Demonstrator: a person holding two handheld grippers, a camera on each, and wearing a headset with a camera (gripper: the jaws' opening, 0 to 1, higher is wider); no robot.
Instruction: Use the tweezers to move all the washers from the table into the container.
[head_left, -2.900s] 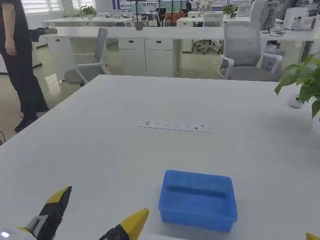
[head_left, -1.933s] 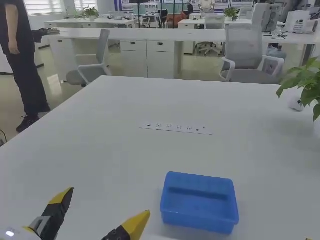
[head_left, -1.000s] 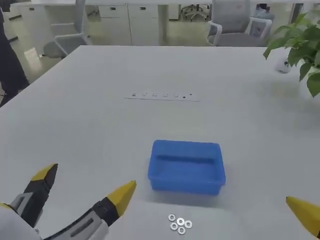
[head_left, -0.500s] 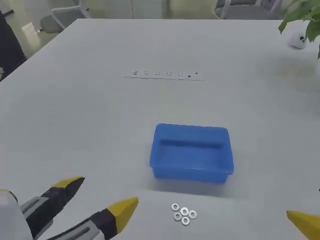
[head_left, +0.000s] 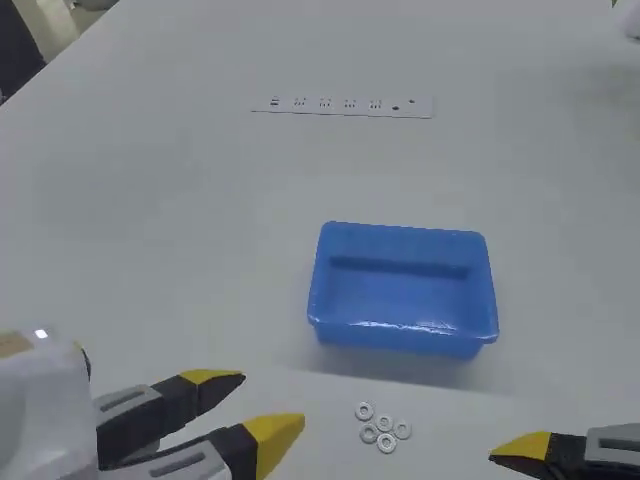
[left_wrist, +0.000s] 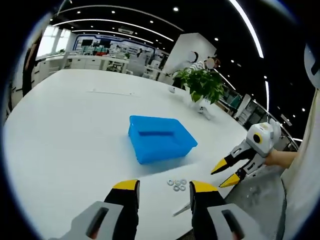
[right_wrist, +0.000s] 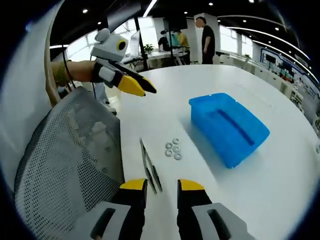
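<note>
Washers (head_left: 383, 428) lie in a tight cluster of five on the white surface (head_left: 200, 220), near its front edge and just in front of the blue container (head_left: 404, 288), apart from it. The container sits upright and open-topped, further in on the surface, between the washers and a flush socket strip (head_left: 342, 104) well beyond it.

The tweezers (right_wrist: 150, 172) lie flat on the surface beside the washers, on the side away from the container, close to the edge. In the right gripper view they point away from the camera, and their near end lies just ahead of the right gripper (right_wrist: 162, 185), in line with the gap between its fingers. Those yellow-tipped fingers are parted by a small gap and grip nothing.

The left gripper (left_wrist: 165, 186) hovers over the front edge to the left of the washers. Its fingers are spread wide and hold nothing. In the left gripper view the washers and the tweezers lie just past its fingertips, with the container behind them.

A mesh chair back (right_wrist: 65, 150) stands against the surface's edge. A potted plant (left_wrist: 200, 84) stands at the far side of the surface.
</note>
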